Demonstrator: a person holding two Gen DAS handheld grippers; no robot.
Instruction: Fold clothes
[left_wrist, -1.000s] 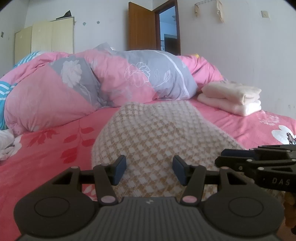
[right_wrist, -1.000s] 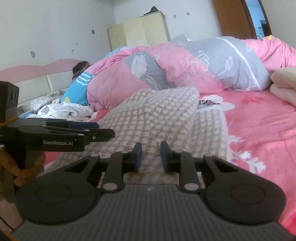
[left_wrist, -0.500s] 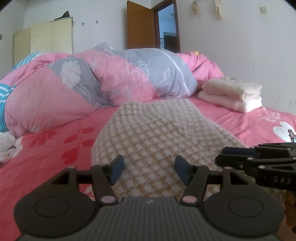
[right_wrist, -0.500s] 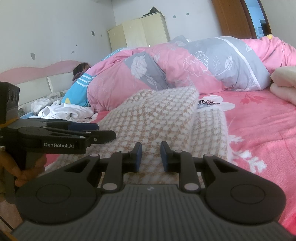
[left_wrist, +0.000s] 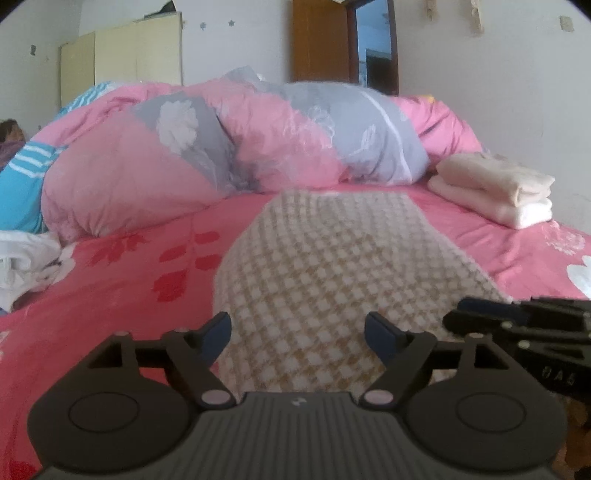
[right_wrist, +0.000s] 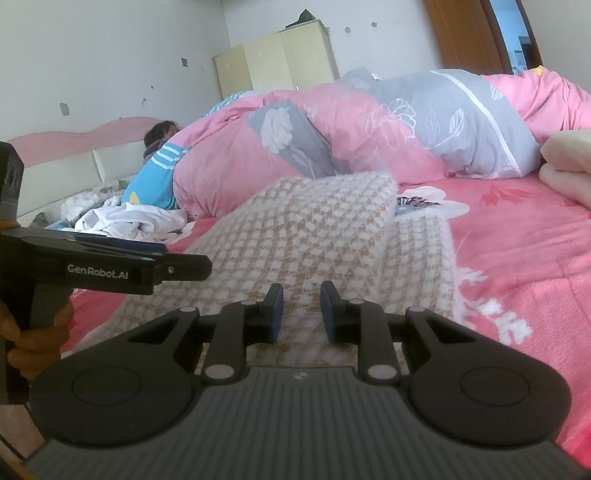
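Release step: the left gripper (left_wrist: 297, 332), fingers just opened and empty, hovers over the knit (left_wrist: 332, 266) lying part-folded on the bed (left_wrist: 129, 280) at 12 o'clock; the right gripper (right_wrist: 298, 310), fingers narrowly parted, must regrasp an edge next.

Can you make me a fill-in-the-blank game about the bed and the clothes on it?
1. The sheet on the bed is mostly ____.
2. The checked sweater lies on the ____.
3. The folded cream clothes sit in a ____ by the wall.
4. The left gripper has just been opening; it is ____ than the right gripper.

Missing words: pink; bed; stack; wider
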